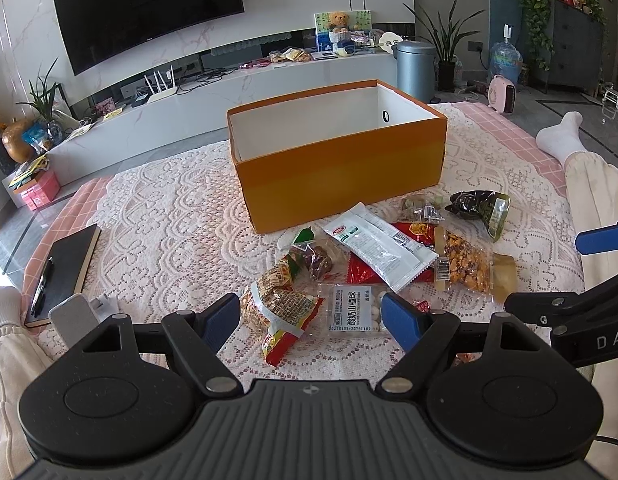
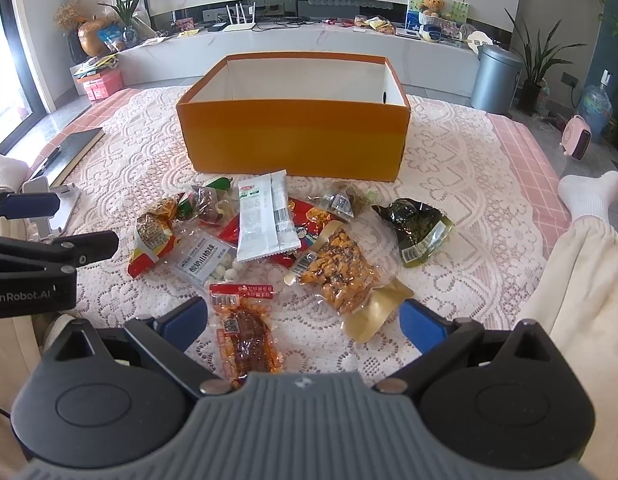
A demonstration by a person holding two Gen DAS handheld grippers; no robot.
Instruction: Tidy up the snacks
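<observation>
Blue padded fingers (image 2: 187, 316) spread, crinkly plastic snack packets (image 2: 265, 216), rectangular orange box (image 2: 293, 140)

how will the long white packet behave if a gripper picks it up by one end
The white packet looks like thin, flat film, so it will probably droop rather than stay stiff. Its glossy surface may slip between the pads. It lies across the red packet and others, so lifting it will likely nudge them.

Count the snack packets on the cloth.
9, before the orange box: peanut pack, date pack, white sachet, red packet beneath, white-ball pack, meat pack nearest, nut mix, small green pack, dark green pack. Others may hide.
</observation>
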